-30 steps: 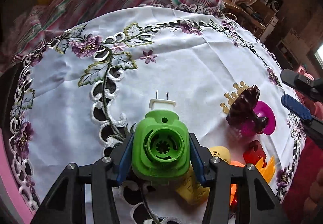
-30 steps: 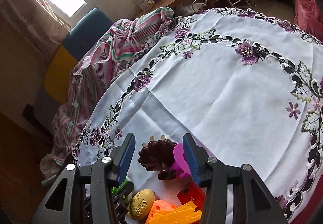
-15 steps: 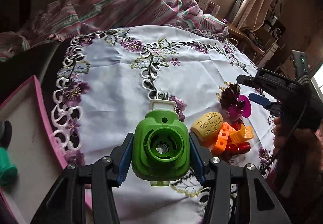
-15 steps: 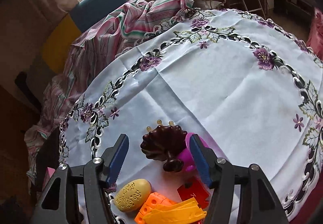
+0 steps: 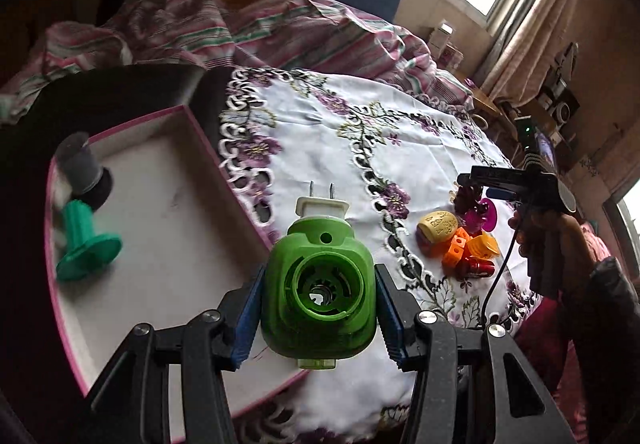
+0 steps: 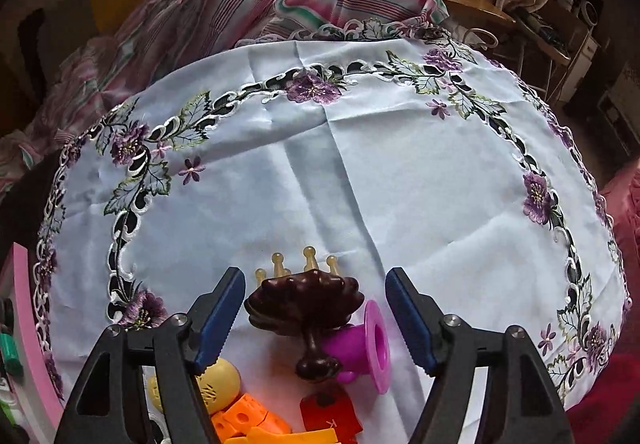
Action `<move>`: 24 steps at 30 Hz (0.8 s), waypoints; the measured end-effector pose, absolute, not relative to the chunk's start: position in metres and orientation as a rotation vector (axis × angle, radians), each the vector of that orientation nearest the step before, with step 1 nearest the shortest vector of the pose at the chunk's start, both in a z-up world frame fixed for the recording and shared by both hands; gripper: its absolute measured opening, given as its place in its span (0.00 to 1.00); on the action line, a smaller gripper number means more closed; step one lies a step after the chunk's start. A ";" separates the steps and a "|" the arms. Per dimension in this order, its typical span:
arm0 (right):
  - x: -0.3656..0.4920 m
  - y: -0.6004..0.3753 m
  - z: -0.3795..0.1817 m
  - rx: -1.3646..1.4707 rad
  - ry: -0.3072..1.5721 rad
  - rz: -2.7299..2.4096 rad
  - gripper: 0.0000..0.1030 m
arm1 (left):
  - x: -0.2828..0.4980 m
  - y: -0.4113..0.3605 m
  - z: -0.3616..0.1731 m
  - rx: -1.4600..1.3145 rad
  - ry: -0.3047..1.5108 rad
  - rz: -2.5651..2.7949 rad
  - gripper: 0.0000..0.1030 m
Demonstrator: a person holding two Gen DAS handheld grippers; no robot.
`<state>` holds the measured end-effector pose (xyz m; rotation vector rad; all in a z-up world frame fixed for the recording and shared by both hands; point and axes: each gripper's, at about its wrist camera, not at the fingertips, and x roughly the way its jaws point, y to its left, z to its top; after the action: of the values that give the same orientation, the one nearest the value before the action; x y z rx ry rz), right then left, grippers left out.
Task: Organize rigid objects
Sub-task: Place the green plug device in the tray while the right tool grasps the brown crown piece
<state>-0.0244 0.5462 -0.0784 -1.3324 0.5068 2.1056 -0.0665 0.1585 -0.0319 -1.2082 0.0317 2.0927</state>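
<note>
Sorting partly done: the pink-rimmed tray (image 5: 224,164) holds two pieces — the left gripper (image 5: 318,308), fingers clamped on the green plug-in device (image 5: 320,284), hangs at its edge; the right gripper (image 6: 316,316), fingers apart, straddles the brown knob (image 6: 304,304) — a small pile (image 5: 460,244) remains on the worktop.

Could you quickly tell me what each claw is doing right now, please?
Left claw: closed on the green plug-in device.
Right claw: open, holding nothing.
</note>
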 end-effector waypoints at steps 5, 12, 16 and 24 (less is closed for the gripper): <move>-0.030 0.539 -0.098 -1.378 0.474 2.105 0.65 | -0.064 0.119 -0.031 -1.225 -0.019 2.156 0.51; -0.035 0.521 -0.095 -1.403 0.348 2.161 0.64 | -0.066 0.059 -0.041 -1.269 -0.124 2.265 0.51; -0.038 0.515 -0.096 -1.416 0.327 2.182 0.64 | -0.069 0.033 -0.053 -1.323 -0.185 2.302 0.51; -0.039 0.511 -0.096 -1.419 0.291 2.183 0.64 | -0.068 0.024 -0.061 -1.345 -0.209 2.325 0.51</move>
<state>-0.0393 0.5113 -0.0962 -1.4188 0.2906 2.1834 -0.0679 0.0242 -0.0605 -1.3453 -0.2089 2.3253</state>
